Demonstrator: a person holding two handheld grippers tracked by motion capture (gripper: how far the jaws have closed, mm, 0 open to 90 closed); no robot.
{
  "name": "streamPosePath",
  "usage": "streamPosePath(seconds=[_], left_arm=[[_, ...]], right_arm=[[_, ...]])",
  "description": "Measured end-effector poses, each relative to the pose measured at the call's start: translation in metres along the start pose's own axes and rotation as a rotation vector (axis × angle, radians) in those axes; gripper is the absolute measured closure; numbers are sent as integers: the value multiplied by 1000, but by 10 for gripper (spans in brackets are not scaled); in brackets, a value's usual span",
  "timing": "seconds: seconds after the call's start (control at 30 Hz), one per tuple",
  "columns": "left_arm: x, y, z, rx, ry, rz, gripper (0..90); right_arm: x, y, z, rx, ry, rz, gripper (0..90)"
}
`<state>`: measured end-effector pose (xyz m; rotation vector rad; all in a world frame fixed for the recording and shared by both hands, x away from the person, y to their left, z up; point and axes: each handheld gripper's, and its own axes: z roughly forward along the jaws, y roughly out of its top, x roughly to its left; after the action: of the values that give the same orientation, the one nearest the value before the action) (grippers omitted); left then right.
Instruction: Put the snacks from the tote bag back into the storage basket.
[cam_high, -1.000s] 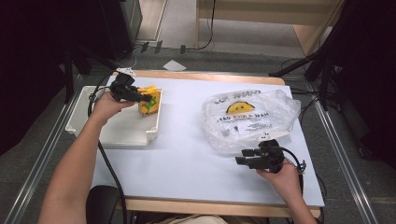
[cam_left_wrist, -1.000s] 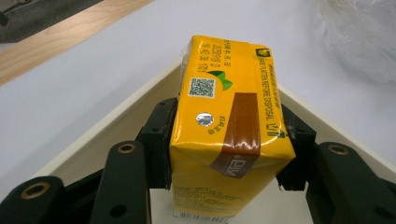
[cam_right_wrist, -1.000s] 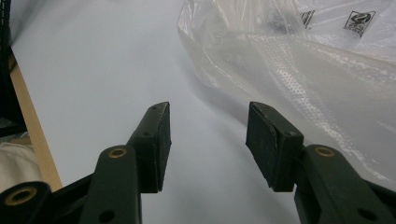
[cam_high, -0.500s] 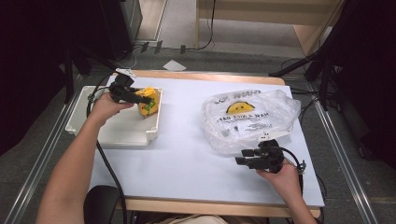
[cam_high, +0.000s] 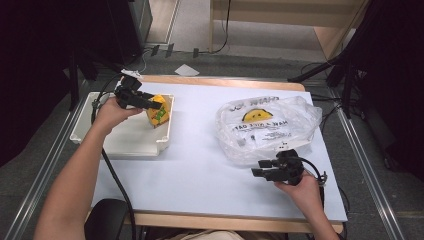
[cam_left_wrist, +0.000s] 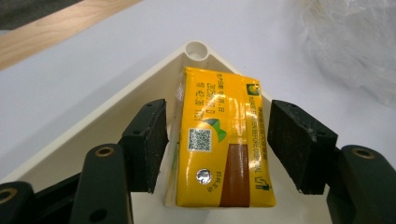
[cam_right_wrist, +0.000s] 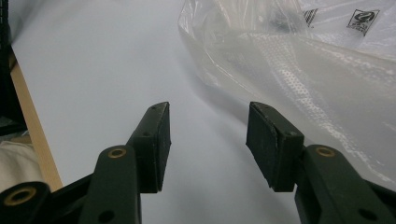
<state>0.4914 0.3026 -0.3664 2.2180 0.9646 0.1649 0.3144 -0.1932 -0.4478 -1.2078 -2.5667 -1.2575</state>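
- Yellow drink carton (cam_left_wrist: 219, 140) sits in the far right corner of the white tray (cam_high: 120, 145), leaning vs. the corner walls, tilted, not flat.
- Long axis: in the left gripper view it runs from you toward the tray's corner post; printed face w/ QR code up, foil straw hole at the near end. In the high view it stands on a slant, top tipping toward the counter's right.
- Your left hand-held gripper (cam_left_wrist: 219, 144) has its jaws apart, one pad each side of the carton. Left pad looks just beside or touching the carton's side, right pad clearly off it. Not clamped yet.
- Risk, as I judge it: close off-centre and the left pad shoves first, so the carton twists or slides deeper into the corner; the tray wall leaves little room. Squeeze hard and a soft carton may buckle.
- Tray is at the left edge of the counter (cam_high: 200, 170), near the far left corner.
- Clear plastic bag (cam_high: 267, 125) w/ yellow print lies toward the right edge, well apart from the tray.
- Your right hand-held gripper (cam_high: 265, 172) is near the front right, just beside the bag's near edge, jaws apart, holding nothing.
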Motion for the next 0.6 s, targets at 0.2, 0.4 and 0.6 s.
streamPosePath(seconds=[0.2, 0.4, 0.6], left_arm=[[-10, 7, -14, -30, 14, -8, 386], [-20, 14, -25, -29, 29, -18, 388], [-28, 13, -35, -65, 20, -55, 412]], right_arm=[[0, 1, 1, 4, 4, -7, 506], [1, 4, 3, 6, 10, -15, 505], [1, 7, 6, 12, 17, -21, 502]])
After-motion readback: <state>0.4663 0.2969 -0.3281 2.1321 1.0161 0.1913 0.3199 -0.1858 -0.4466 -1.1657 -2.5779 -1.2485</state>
